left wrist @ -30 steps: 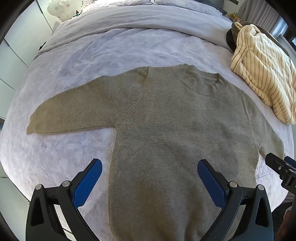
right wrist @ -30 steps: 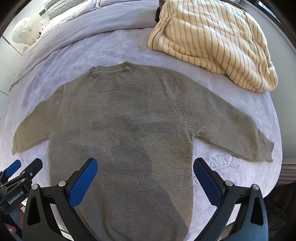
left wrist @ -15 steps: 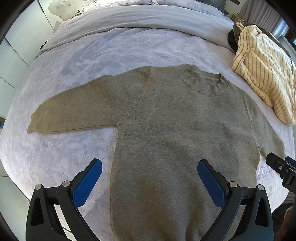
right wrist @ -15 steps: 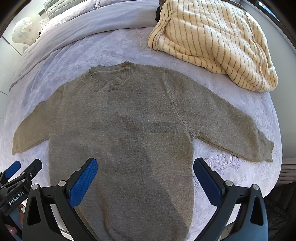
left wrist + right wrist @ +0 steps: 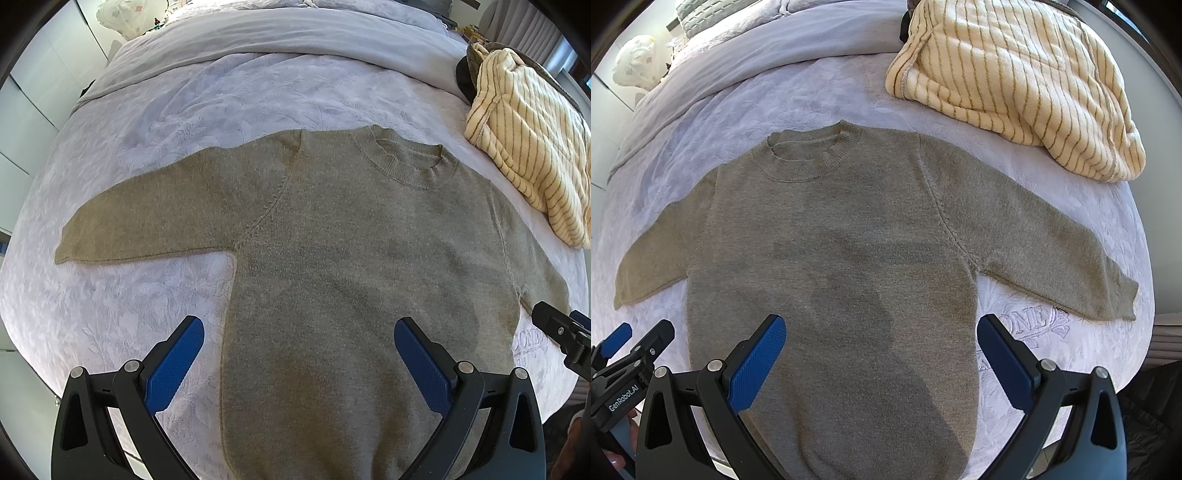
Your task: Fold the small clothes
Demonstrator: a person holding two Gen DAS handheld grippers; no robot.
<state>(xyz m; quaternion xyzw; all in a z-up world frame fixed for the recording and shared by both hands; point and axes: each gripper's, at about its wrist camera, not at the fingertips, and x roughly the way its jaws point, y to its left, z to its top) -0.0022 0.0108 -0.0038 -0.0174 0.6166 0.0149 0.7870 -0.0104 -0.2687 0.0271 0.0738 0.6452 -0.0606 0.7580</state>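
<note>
An olive-grey knit sweater [image 5: 332, 258] lies flat and face up on the bed, both sleeves spread out, collar at the far side. It also shows in the right wrist view [image 5: 842, 258]. My left gripper [image 5: 299, 328] is open and empty, held above the sweater's lower left part. My right gripper [image 5: 881, 325] is open and empty, held above the sweater's lower right part. The right gripper's tip shows at the right edge of the left wrist view [image 5: 561, 332]; the left gripper shows at the lower left of the right wrist view [image 5: 628, 354].
The bed has a pale lilac embossed cover [image 5: 147, 295] and a folded-back grey duvet [image 5: 277, 33] at the far end. A cream blanket with thin brown stripes [image 5: 1015, 81] lies bunched at the far right, close to the right sleeve. White cupboards stand at the left.
The left wrist view has shifted a little; the sweater sits slightly lower and the striped blanket further right. Both grippers stay open. The sweater has not moved.
</note>
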